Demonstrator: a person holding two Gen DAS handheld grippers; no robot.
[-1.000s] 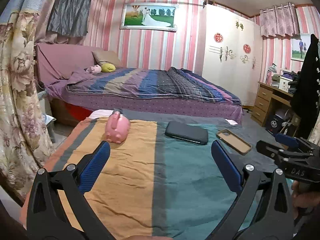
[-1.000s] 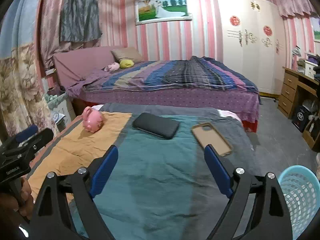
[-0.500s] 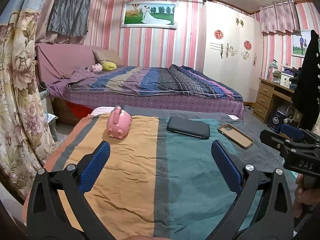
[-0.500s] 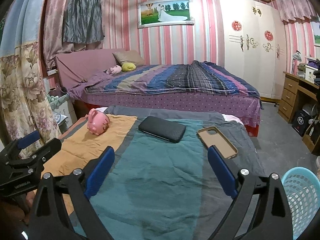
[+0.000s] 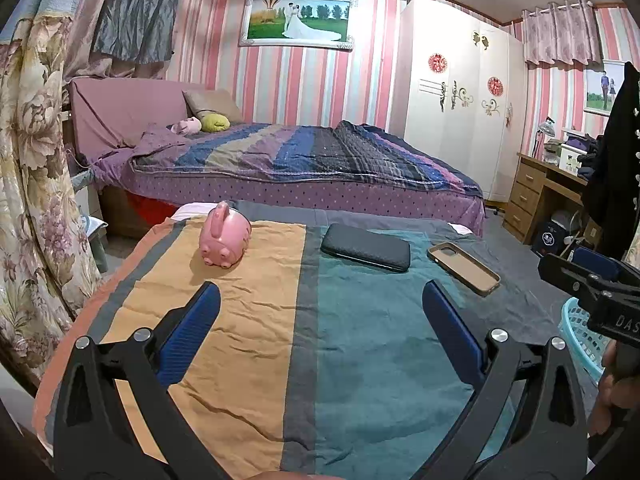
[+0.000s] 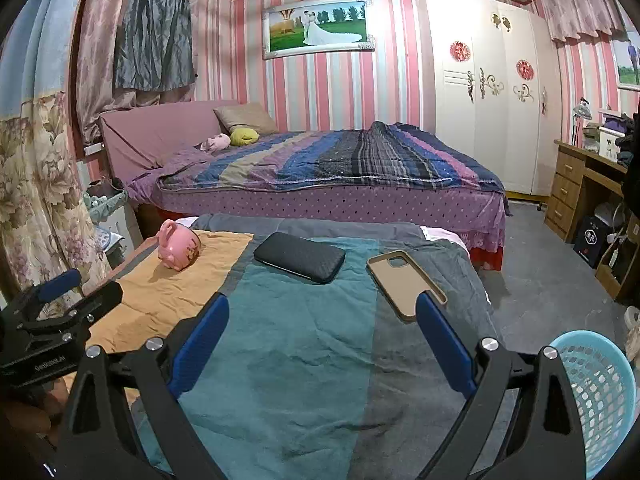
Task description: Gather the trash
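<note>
Left wrist view: the left claw (image 5: 320,300) gapes wide and empty above a striped cloth (image 5: 248,320) on the desk. Beyond it lie a pink piggy bank (image 5: 225,240), a black case (image 5: 366,247) and a tan phone case (image 5: 464,267), well apart.

Right wrist view: the right claw (image 6: 322,316) is also wide and empty, its right finger (image 6: 444,344) just beside the phone case. A blue basket (image 6: 600,392) stands off the desk's right edge, on open floor.

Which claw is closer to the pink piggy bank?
The left claw. It hovers open over the orange and teal cloth with the piggy bank just ahead of its left finger. The right claw is farther right, by the phone case.
</note>
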